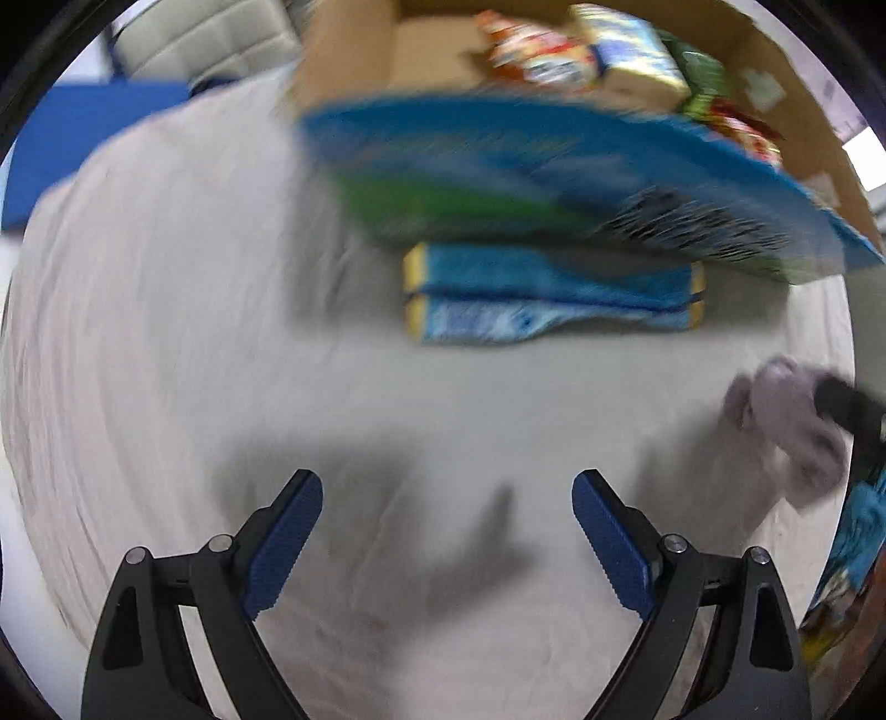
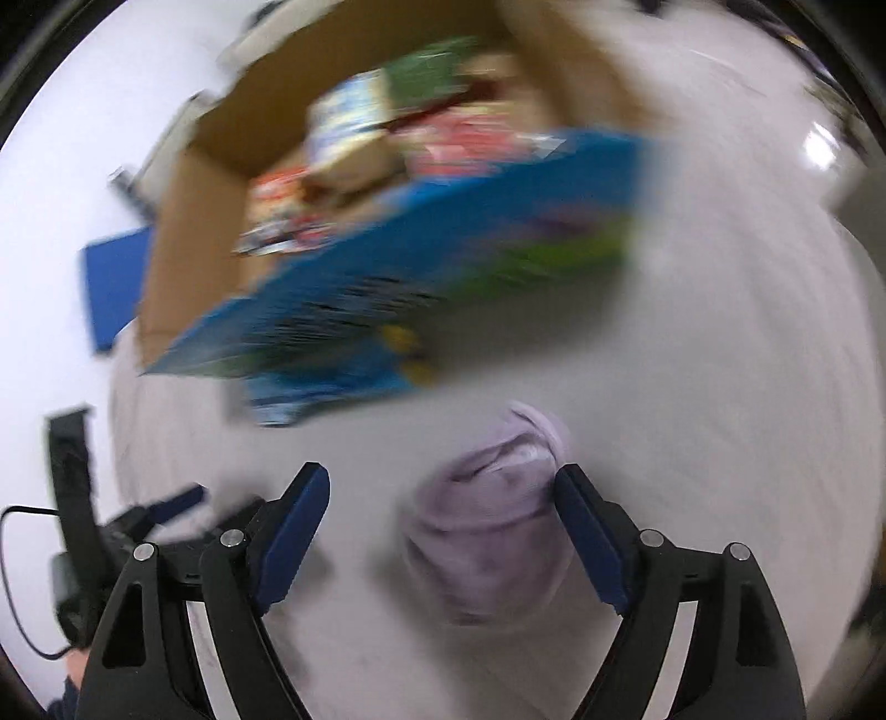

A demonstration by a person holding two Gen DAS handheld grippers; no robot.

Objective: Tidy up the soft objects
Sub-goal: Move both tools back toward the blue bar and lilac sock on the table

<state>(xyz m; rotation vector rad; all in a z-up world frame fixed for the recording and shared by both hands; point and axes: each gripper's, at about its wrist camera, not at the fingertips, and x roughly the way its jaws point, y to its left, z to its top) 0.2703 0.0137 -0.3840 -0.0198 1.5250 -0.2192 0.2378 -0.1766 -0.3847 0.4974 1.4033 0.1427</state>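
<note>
Step in hand, I judge: picking up the cloth (image 2: pixel 493 531). It lies lower centre of the right view, between my right gripper (image 2: pixel 443 531) fingers, which stand wide, one pad touching its edge (blur hides detail). Left gripper (image 1: pixel 447 545) is wide too, empty, lower centre. Next: close on the cloth, then carry toward the box (image 2: pixel 188 238), upper left.

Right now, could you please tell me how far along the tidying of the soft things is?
Early, it seems. Done: several colourful packets already sit in the brown cardboard box. In hand: nothing gripped; the pale lilac crumpled cloth lies between the right gripper's open fingers, touching one. The left gripper is open, empty. Left: the cloth and two blue-and-yellow pouches on the grey sheet.
</note>
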